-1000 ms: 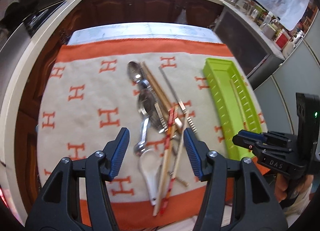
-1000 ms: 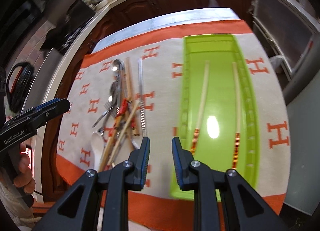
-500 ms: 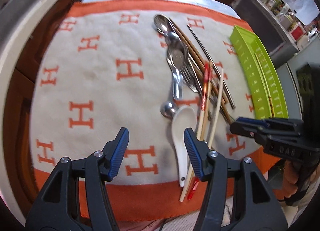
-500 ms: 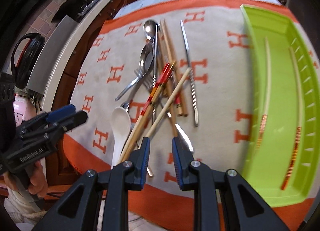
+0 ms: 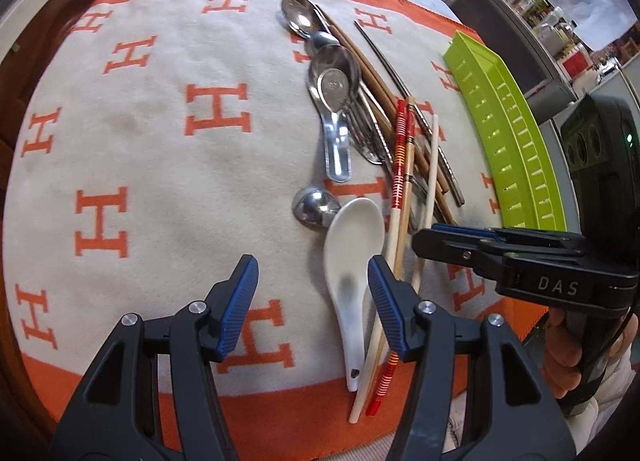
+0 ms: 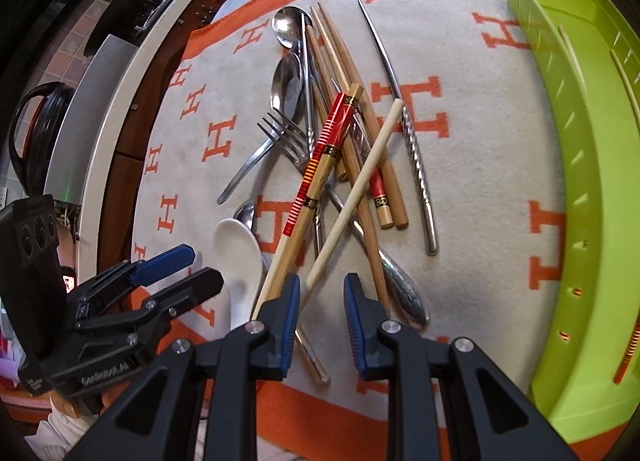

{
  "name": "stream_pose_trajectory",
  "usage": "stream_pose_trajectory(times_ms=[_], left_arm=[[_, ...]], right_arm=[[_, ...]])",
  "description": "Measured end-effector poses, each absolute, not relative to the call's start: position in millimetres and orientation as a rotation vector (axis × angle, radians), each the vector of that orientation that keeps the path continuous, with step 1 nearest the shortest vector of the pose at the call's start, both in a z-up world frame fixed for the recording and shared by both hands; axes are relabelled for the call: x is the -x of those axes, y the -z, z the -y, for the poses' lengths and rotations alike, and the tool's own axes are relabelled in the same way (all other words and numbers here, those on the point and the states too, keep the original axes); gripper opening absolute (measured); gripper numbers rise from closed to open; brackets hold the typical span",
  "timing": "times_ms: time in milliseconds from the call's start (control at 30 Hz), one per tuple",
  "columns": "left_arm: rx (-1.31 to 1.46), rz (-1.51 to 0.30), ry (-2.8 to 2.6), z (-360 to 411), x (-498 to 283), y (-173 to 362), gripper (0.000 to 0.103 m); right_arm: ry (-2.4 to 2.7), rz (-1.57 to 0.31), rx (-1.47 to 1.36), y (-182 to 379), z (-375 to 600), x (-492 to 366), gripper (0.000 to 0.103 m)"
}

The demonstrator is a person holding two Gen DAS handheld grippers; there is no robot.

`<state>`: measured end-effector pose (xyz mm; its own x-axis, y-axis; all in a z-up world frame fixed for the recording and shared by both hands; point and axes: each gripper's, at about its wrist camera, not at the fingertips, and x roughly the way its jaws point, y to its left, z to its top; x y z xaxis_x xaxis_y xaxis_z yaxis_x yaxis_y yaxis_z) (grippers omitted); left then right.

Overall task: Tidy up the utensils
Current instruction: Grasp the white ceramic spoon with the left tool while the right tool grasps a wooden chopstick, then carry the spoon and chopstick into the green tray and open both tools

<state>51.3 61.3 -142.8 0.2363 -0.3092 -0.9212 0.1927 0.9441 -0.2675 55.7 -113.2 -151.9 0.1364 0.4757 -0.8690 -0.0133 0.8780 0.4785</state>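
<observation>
Right now pale chopstick end between open right tool pads.

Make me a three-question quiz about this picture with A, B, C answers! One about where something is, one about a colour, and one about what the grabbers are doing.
1. Where is the white spoon lying?
A. In the green tray
B. On the blanket, at the near end of the utensil pile
C. On the kitchen counter

2. What colour is the tray?
A. Bright green
B. Blue
C. Black

3. What is the right gripper doing?
A. Squeezing a fork
B. Carrying the tray
C. Open and holding nothing, above the pale chopstick

Answers:
1. B: the spoon rests on the orange and cream blanket beside the chopsticks, just ahead of the left gripper.
2. A: the tray is lime green, with chopsticks already inside.
3. C: a gap shows between the blue pads and nothing is pinched.
</observation>
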Motion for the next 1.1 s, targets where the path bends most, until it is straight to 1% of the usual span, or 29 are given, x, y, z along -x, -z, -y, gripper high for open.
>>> stream_pose_trajectory(times_ms=[200, 300, 367, 500, 567, 600, 633, 667, 767, 900, 967, 1100], left_arm=[[0.077, -1.293, 0.377, -50, -55, 150, 0.053], [0.075, -1.278, 0.380, -48, -56, 151, 0.049], [0.073, -1.268, 0.385, -48, -58, 151, 0.045], [0.048, -1.246, 0.418, -39, -57, 152, 0.037], [0.050, -1.245, 0.441, -35, -58, 153, 0.024], [0.058, -1.247, 0.453, -36, -58, 153, 0.020], [0.081, -1.254, 0.477, -36, -58, 154, 0.013], [0.097, -1.260, 0.496, -35, -59, 155, 0.010], [0.078, -1.257, 0.496, -29, -57, 155, 0.007], [0.059, -1.262, 0.442, -28, -57, 153, 0.007], [0.070, -1.274, 0.412, -33, -60, 152, 0.007], [0.123, -1.313, 0.384, -44, -62, 145, 0.007]], right_arm=[[-0.361, -1.381, -0.386, 152, 107, -58, 0.023], [-0.357, -1.374, -0.379, 152, 106, -59, 0.020], [-0.352, -1.370, -0.384, 153, 106, -59, 0.015], [-0.356, -1.362, -0.397, 154, 108, -58, 0.013], [-0.357, -1.358, -0.395, 155, 108, -57, 0.013], [-0.358, -1.356, -0.396, 155, 109, -57, 0.013], [-0.358, -1.356, -0.400, 155, 110, -57, 0.013], [-0.359, -1.355, -0.404, 155, 110, -57, 0.013], [-0.362, -1.352, -0.414, 156, 113, -56, 0.012], [-0.367, -1.349, -0.428, 156, 117, -55, 0.009], [-0.372, -1.346, -0.439, 155, 119, -54, 0.006], [-0.377, -1.324, -0.451, 148, 124, -51, 0.005]])
